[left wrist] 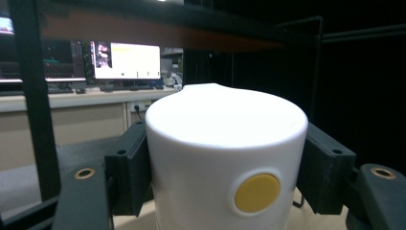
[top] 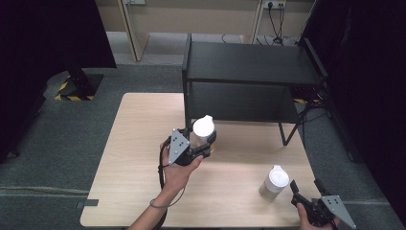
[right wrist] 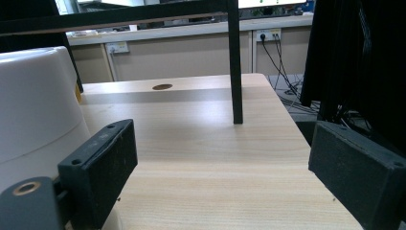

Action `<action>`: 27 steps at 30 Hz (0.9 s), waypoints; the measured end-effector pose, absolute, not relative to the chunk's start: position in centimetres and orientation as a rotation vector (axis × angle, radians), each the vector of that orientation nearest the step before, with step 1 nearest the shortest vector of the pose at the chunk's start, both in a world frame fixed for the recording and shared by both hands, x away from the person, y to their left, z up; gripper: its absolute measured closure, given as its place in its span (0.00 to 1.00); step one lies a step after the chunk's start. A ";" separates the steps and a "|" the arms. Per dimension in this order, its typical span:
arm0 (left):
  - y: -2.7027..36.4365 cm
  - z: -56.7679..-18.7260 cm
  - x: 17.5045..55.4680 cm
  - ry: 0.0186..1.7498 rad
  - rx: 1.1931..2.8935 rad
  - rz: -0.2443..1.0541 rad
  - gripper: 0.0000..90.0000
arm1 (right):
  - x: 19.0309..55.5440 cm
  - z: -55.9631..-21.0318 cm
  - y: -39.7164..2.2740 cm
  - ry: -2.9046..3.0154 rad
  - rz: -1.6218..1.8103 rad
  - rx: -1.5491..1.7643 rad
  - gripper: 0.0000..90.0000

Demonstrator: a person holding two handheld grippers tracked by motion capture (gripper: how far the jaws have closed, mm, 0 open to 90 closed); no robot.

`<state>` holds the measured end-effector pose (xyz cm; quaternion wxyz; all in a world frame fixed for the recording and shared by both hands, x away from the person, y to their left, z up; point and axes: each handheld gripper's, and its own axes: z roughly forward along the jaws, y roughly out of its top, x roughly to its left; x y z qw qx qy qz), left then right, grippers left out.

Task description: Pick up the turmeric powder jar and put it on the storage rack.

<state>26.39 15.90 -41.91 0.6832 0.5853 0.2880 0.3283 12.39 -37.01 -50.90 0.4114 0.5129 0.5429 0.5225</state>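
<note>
My left tongs [top: 203, 143] clamped on white canister [top: 203, 130], upright, raised above desk [top: 143, 143], black shelf [top: 249, 67] just beyond. My right tongs [top: 302, 195] gape empty, second canister [top: 275, 182] standing just left of them.

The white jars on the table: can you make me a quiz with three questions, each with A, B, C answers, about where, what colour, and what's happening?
1. Where does the free jar stand?
A. on the black shelf
B. on the table near the right gripper
C. on the floor

2. What colour is the round dot on the held jar?
A. yellow
B. blue
C. red

3. What is the left gripper doing?
A. standing open beside a jar
B. lying on the shelf
C. squeezing a jar

Answers: 1 B, the high view shows it on the wood by that gripper. 2 A, the left gripper view shows a yellow dot. 3 C, both pads press the jar's sides.
</note>
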 end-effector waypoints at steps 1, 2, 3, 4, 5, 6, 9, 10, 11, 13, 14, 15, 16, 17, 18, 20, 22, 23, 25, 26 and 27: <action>16.0 -41.7 26.4 0.644 1.309 0.744 0.34 | 12.4 -50.9 -37.0 1.367 1.314 1.291 0.11; 16.0 -41.6 26.3 0.643 1.302 0.750 0.34 | 12.4 -50.9 -37.0 1.367 1.314 1.291 0.11; 16.0 -41.5 26.3 0.643 1.298 0.756 0.34 | 12.4 -50.9 -37.0 1.367 1.315 1.290 0.11; 16.1 -41.3 26.2 0.643 1.293 0.760 0.34 | 12.4 -50.9 -37.0 1.367 1.315 1.290 0.11; 16.1 -41.2 26.2 0.643 1.288 0.765 0.34 | 12.4 -50.9 -37.0 1.366 1.315 1.290 0.11; 16.1 -41.1 26.2 0.643 1.284 0.767 0.34 | 12.4 -50.9 -37.0 1.366 1.315 1.290 0.11; 16.2 -40.6 26.0 0.638 1.275 0.784 0.34 | 12.4 -50.9 -37.0 1.369 1.312 1.291 0.11; 16.3 -40.1 26.0 0.633 1.273 0.792 0.34 | 12.4 -50.8 -37.0 1.370 1.310 1.290 0.11; 16.3 -40.1 26.0 0.633 1.273 0.792 0.34 | 12.4 -50.8 -37.0 1.370 1.310 1.290 0.11; 16.5 -39.4 26.0 0.627 1.261 0.801 0.34 | 12.4 -50.9 -37.0 1.369 1.310 1.290 0.11; 16.5 -39.4 26.0 0.627 1.261 0.801 0.34 | 12.4 -50.9 -37.0 1.369 1.310 1.290 0.11; 16.5 -38.8 26.1 0.623 1.251 0.812 0.34 | 12.4 -50.9 -37.0 1.367 1.312 1.291 0.11; 16.6 -38.5 26.2 0.622 1.243 0.817 0.34 | 12.4 -50.9 -37.0 1.366 1.313 1.290 0.11; 16.6 -38.5 26.2 0.622 1.243 0.817 0.34 | 12.4 -50.9 -37.0 1.366 1.313 1.290 0.11; 16.6 -37.9 26.2 0.616 1.234 0.830 0.34 | 12.4 -50.9 -37.0 1.366 1.314 1.291 0.11; 16.6 -37.6 26.3 0.613 1.225 0.835 0.34 | 12.4 -50.9 -37.0 1.366 1.314 1.291 0.11; 16.7 -37.0 26.4 0.608 1.219 0.845 0.34 | 12.4 -50.9 -37.0 1.365 1.315 1.293 0.11; 16.7 -36.8 26.5 0.604 1.217 0.848 0.34 | 12.4 -50.9 -37.0 1.364 1.316 1.294 0.11; 16.6 -36.1 26.6 0.600 1.212 0.855 0.34 | 12.4 -50.9 -37.0 1.363 1.316 1.293 0.11; 16.6 -35.9 26.6 0.600 1.211 0.858 0.34 | 12.4 -50.9 -37.0 1.363 1.316 1.293 0.11; 16.6 -35.7 26.7 0.600 1.211 0.862 0.34 | 12.4 -50.9 -37.0 1.363 1.315 1.293 0.11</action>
